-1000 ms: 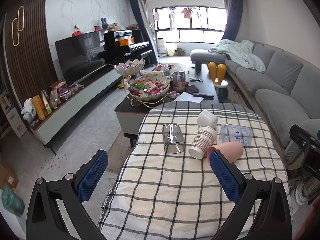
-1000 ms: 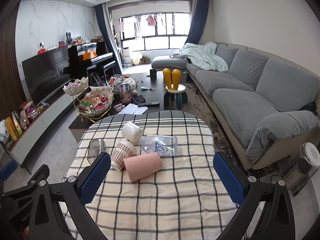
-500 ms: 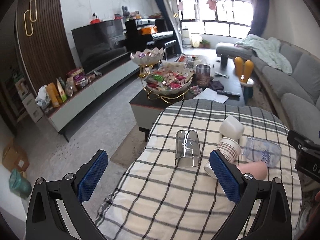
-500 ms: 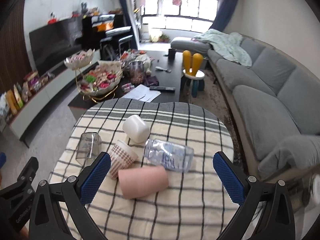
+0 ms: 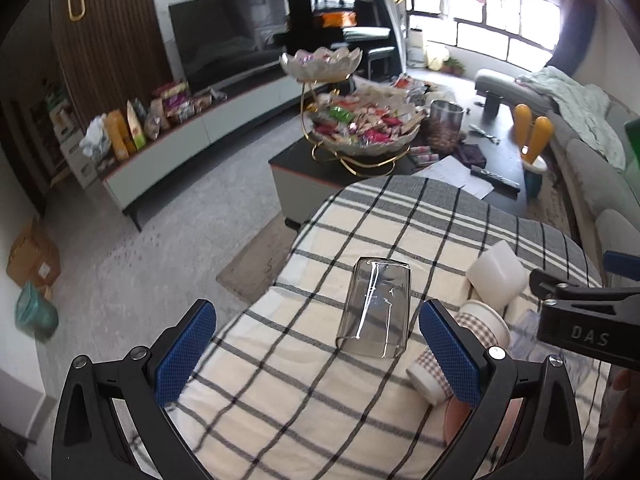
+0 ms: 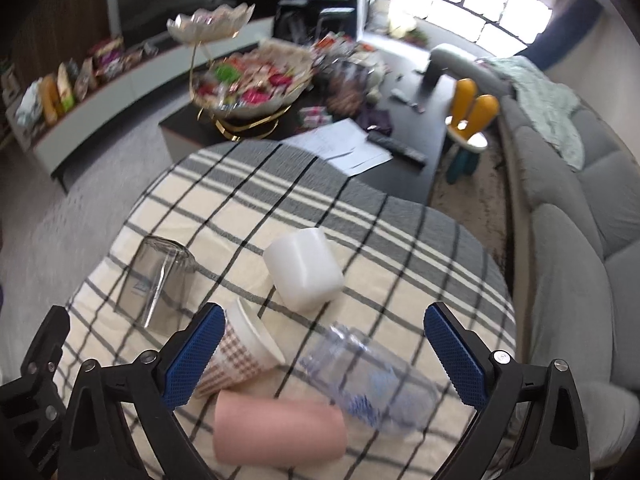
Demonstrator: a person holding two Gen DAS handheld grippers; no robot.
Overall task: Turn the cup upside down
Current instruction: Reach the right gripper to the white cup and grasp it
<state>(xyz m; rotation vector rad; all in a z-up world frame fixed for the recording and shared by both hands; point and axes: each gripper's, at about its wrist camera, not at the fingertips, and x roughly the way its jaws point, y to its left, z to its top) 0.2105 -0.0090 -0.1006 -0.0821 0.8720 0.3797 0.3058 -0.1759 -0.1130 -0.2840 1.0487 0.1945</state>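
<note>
Several cups lie on their sides on a plaid-covered table point(image 5: 304, 408). A clear glass point(image 5: 376, 312) lies ahead of my open left gripper point(image 5: 316, 354), nearer its right finger; it also shows in the right wrist view point(image 6: 158, 278). A white cup point(image 6: 306, 274), a checked paper cup point(image 6: 236, 356), a pink cup point(image 6: 280, 428) and a clear printed cup point(image 6: 368, 384) lie in a cluster under my open, empty right gripper point(image 6: 324, 356). The white cup point(image 5: 498, 278) and checked cup point(image 5: 456, 350) show right of the left gripper.
Beyond the table stands a dark coffee table point(image 5: 348, 168) with a two-tier snack bowl point(image 5: 360, 124). A grey sofa point(image 6: 568, 216) runs along the right. A TV unit point(image 5: 224, 120) lines the left wall. The table's left edge drops to the floor point(image 5: 160, 248).
Both grippers have moved forward and down toward the cups, which look larger and closer. The left now frames the clear glass, the right hovers over the cluster. No cup has moved.
</note>
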